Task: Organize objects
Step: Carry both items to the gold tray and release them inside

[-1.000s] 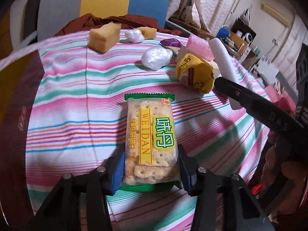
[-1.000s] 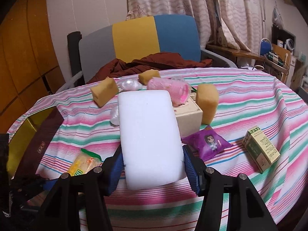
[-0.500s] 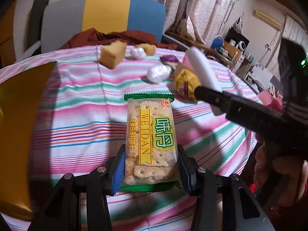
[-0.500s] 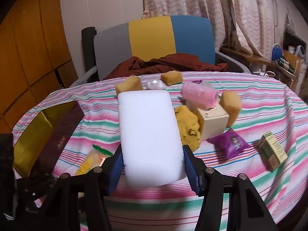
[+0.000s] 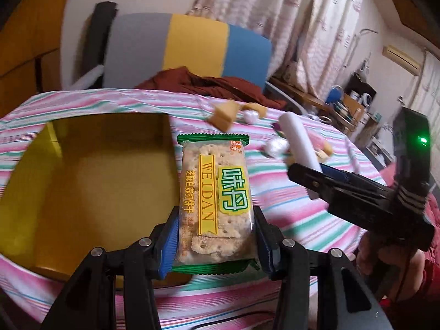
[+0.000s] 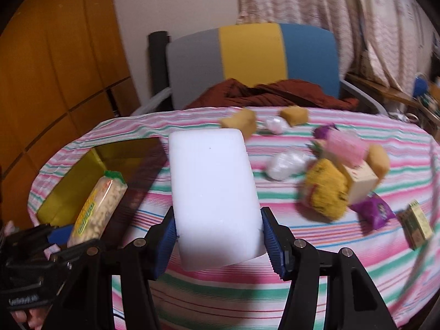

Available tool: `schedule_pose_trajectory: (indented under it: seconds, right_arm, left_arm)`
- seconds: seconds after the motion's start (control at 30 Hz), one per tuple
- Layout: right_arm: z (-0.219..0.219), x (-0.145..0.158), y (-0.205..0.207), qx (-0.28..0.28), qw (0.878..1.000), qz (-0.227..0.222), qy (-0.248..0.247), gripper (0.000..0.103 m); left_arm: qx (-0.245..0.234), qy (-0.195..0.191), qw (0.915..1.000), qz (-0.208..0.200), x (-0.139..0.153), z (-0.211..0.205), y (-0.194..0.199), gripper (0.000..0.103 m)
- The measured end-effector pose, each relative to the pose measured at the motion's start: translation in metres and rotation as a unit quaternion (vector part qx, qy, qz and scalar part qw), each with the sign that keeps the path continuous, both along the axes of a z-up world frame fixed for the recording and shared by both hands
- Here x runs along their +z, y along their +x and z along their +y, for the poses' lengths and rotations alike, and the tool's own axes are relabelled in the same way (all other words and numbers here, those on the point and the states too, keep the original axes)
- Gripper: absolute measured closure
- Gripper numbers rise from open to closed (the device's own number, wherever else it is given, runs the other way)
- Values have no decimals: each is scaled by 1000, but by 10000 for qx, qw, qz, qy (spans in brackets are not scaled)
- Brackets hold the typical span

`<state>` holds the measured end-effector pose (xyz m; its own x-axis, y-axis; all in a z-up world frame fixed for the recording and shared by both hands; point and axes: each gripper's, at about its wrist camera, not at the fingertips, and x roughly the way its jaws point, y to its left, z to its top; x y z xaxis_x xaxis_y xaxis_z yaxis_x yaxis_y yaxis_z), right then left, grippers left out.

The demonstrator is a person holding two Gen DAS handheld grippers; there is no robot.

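Risk — both loads are heading for the same yellow box (image 5: pixel 82 176) on the striped tabletop (image 6: pixel 302 247); the two hand-held grippers could be colliding over its opening, or a packet catching the rim. The right hand-held gripper (image 6: pixel 218 244) is clamping the white foam block (image 6: pixel 211 187), which is jutting forward beyond its pads. The left hand-held gripper (image 5: pixel 214 244) is gripping the Weidan cracker packet (image 5: pixel 216 195) by its near end — the far end hanging beside the box.
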<state>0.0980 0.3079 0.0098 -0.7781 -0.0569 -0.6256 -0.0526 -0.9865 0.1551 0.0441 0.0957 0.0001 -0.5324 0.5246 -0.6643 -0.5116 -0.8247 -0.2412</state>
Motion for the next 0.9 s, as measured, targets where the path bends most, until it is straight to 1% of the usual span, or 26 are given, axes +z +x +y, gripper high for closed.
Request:
schedule_pose_trajectory:
  seconds: [0.23, 0.4, 0.47, 0.53, 0.63, 0.77, 0.9]
  right_arm:
    - [-67, 12, -12, 777, 9969, 111, -11, 43]
    - [-117, 9, -30, 1215, 9926, -56, 29, 43]
    - [-135, 6, -37, 1321, 9911, -163, 52, 43]
    - [-148, 1, -45, 1406, 9897, -267, 35, 43]
    - [-166, -9, -57, 1466, 9883, -431, -4, 42]
    - [-181, -23, -76, 1408, 9873, -701, -242, 41]
    - [-192, -33, -86, 1393, 9853, -885, -430, 41]
  left_arm:
    - [692, -158, 9975, -48, 2, -66, -24, 54]
    - [1120, -465, 9923, -261, -8, -105, -44, 54]
    - [1222, -614, 9901, -320, -13, -113, -51, 54]
    - [1329, -717, 9876, -424, -20, -123, -59, 54]
    - [1503, -615, 9846, -642, -28, -139, -68, 54]
    - [1601, -777, 9817, -683, -36, -149, -74, 54]
    - [1650, -810, 9797, -805, -45, -156, -80, 54]
